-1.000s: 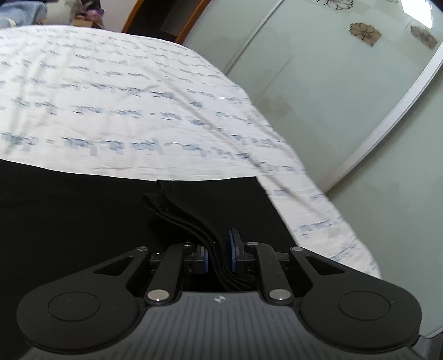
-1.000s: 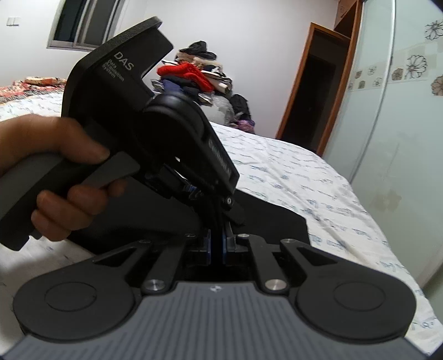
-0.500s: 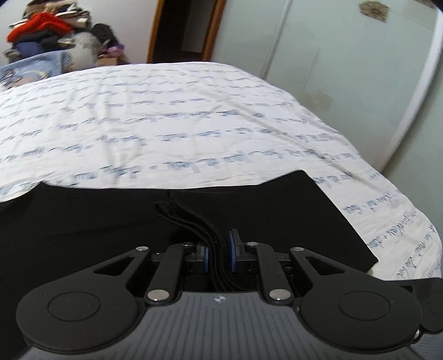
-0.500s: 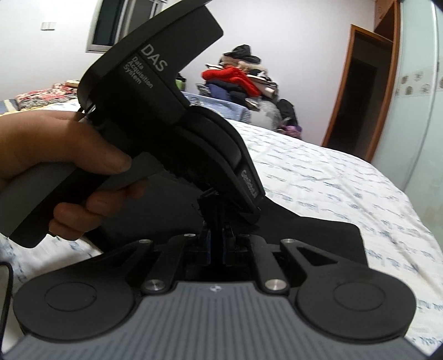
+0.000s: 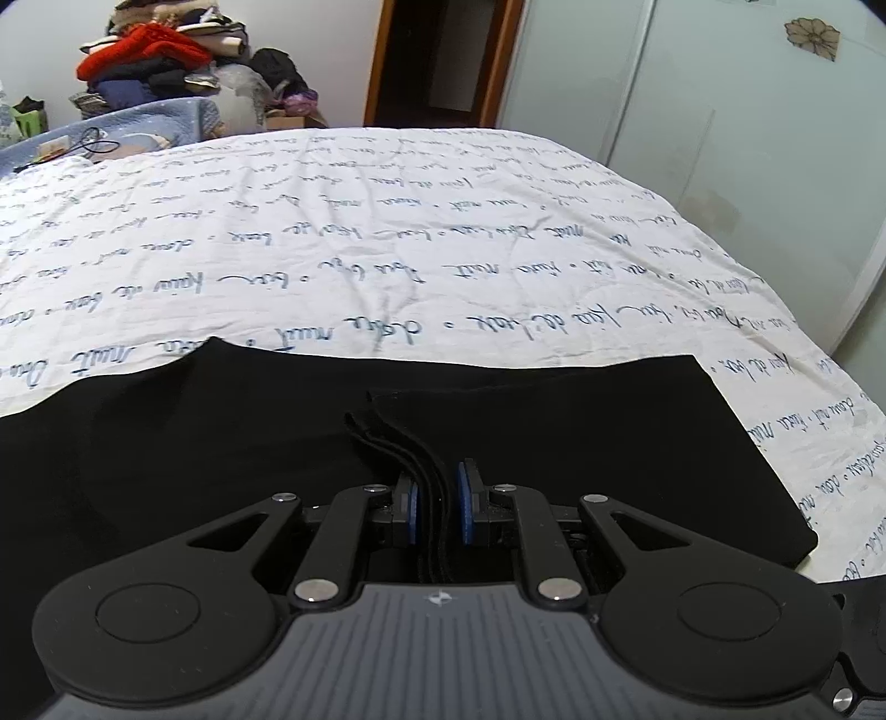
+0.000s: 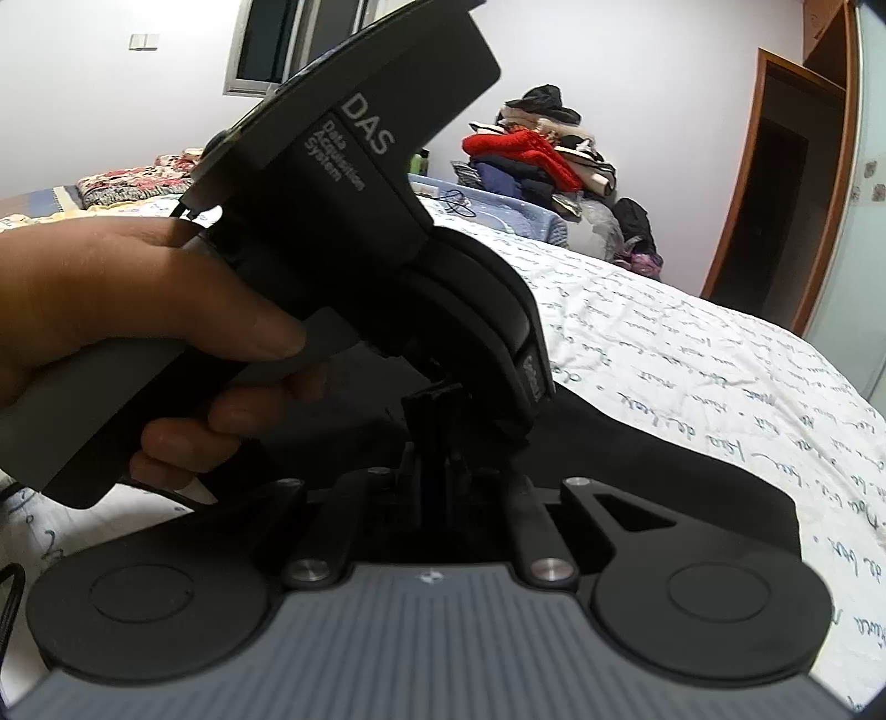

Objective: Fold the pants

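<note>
Black pants (image 5: pixel 554 432) lie across the near part of a white bed. My left gripper (image 5: pixel 437 504) is shut on several stacked layers of the pants' edge, which run between its blue pads. My right gripper (image 6: pixel 434 465) is shut on a bunched black edge of the pants (image 6: pixel 637 459). In the right wrist view the left gripper's body (image 6: pixel 387 232), held by a hand (image 6: pixel 111 310), sits just ahead of my right gripper and hides much of the fabric.
The bed sheet (image 5: pixel 387 221) is white with blue handwriting print. A clothes pile (image 5: pixel 160 50) stands at the far end by a wooden door frame (image 5: pixel 382 61). A pale wardrobe door (image 5: pixel 720 111) runs along the bed's right side.
Both grippers have swung left with the fabric still held. The left wrist view now faces the clothes pile and more of the pants lies spread to the right.
</note>
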{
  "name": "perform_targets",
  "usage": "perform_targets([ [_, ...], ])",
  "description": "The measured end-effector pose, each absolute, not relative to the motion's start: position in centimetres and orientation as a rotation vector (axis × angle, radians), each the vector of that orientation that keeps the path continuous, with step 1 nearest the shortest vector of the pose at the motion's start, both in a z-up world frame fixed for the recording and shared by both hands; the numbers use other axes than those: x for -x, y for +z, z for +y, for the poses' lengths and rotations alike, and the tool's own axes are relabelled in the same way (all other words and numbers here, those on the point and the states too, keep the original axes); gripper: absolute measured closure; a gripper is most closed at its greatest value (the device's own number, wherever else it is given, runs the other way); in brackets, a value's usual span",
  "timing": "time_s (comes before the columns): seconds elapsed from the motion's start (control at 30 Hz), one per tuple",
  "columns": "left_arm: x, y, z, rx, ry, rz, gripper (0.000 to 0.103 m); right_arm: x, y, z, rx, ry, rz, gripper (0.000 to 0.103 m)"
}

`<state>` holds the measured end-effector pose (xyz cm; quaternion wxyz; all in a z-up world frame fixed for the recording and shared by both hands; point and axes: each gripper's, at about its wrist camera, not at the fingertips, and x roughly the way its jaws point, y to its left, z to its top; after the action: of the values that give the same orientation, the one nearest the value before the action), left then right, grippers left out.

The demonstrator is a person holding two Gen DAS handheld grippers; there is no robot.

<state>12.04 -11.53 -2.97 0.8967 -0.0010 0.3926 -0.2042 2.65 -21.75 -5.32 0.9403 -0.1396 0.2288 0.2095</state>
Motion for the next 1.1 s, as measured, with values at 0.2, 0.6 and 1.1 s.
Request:
perform_targets([
  [0.2, -11.8, -2.8, -10.1, 0.004, -0.375, 0.798, 0.09, -2.6, -5.2, -21.3, 0.292, 0.465, 0.456, 0.093],
  [0.6, -10.4, 0.9, -7.7, -0.089, -0.18, 0.666, 0.02, -1.5, -5.2, -21.1, 0.346, 0.559, 0.458, 0.067],
  [1.1, -8.4, -2.3, -16.7, -0.396, -0.315, 0.67, 0.02, 1.4, -5.6, -36.7, 0.254, 0.178, 0.607, 0.068],
])
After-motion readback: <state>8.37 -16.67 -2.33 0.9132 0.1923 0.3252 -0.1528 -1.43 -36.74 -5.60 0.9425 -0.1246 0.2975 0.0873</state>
